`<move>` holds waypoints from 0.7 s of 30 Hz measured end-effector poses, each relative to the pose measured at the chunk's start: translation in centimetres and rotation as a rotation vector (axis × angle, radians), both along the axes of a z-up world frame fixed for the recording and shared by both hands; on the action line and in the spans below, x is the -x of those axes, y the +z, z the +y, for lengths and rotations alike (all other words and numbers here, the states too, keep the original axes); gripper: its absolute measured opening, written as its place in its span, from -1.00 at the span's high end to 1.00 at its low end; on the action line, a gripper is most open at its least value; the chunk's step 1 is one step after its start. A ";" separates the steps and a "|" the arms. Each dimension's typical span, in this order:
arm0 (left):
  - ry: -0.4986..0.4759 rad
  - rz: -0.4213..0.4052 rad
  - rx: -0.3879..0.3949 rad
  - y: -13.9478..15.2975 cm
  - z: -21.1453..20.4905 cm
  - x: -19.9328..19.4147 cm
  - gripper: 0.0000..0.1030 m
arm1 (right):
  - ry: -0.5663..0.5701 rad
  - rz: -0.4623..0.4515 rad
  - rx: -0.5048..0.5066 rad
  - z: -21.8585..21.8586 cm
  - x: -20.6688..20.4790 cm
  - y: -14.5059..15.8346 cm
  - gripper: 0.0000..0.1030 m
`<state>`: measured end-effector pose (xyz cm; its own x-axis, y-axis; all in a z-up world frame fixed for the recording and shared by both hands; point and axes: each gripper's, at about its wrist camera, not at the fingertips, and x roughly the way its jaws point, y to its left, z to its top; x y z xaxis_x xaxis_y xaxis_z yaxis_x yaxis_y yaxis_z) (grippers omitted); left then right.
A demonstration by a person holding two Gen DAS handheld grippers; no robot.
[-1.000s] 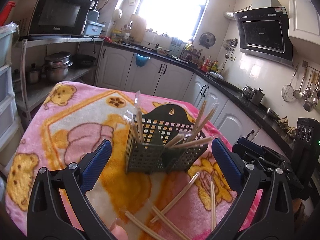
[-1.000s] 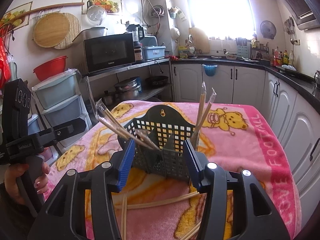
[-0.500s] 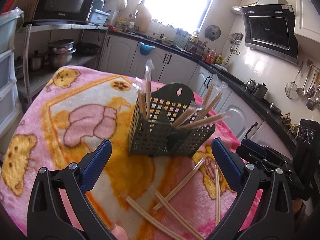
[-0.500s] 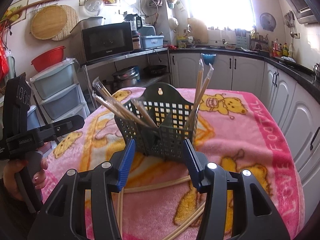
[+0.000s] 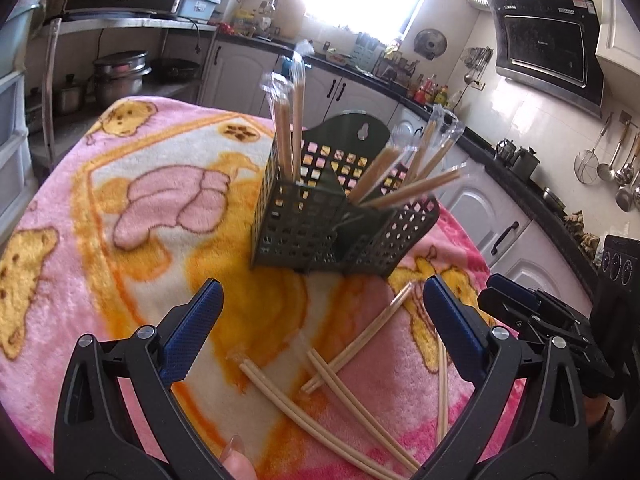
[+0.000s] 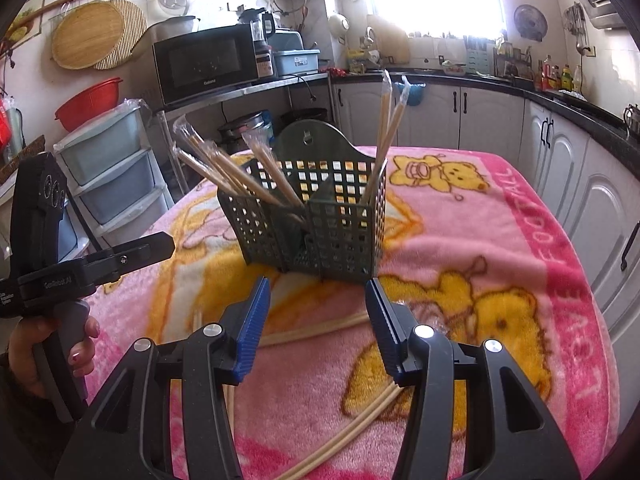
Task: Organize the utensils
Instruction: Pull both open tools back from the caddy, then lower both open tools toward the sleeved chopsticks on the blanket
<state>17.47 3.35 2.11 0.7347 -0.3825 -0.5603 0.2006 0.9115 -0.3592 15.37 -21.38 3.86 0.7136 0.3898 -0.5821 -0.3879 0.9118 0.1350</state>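
Observation:
A dark green perforated utensil basket (image 5: 340, 224) (image 6: 320, 224) stands on the pink cartoon blanket (image 5: 120, 208) (image 6: 480, 264). Wrapped chopsticks (image 5: 288, 128) (image 6: 240, 172) lean in its two compartments. Several loose chopsticks (image 5: 352, 364) (image 6: 316, 330) lie on the blanket in front of it. My left gripper (image 5: 320, 320) is open and empty, above the loose chopsticks. My right gripper (image 6: 318, 320) is open and empty, just short of the basket, with chopsticks beneath it. The left gripper's body also shows in the right wrist view (image 6: 92, 264).
A shelf with a microwave (image 6: 204, 64) and plastic drawers (image 6: 112, 168) stands left of the table. White cabinets (image 6: 460, 116) and a dark counter run behind and to the right. The table's edges drop off on all sides.
Both grippers have risen and tilted downward, so the basket sits higher in each view and more of the loose chopsticks show. Both stay open.

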 end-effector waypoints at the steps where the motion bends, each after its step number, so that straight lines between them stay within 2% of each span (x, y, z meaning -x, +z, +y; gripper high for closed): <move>1: -0.004 0.004 -0.001 -0.1 -0.1 0.1 -0.79 | -0.002 0.003 0.000 -0.1 0.1 -0.1 0.07; 21: -0.070 0.094 -0.007 -3.0 -2.3 -0.3 -0.79 | -0.064 0.082 0.008 -2.8 0.5 -3.1 0.07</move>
<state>17.73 1.00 -0.91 0.6506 -0.4273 -0.6278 0.2300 0.8987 -0.3734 14.83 -24.19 0.73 0.6868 0.3401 -0.6424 -0.3173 0.9354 0.1560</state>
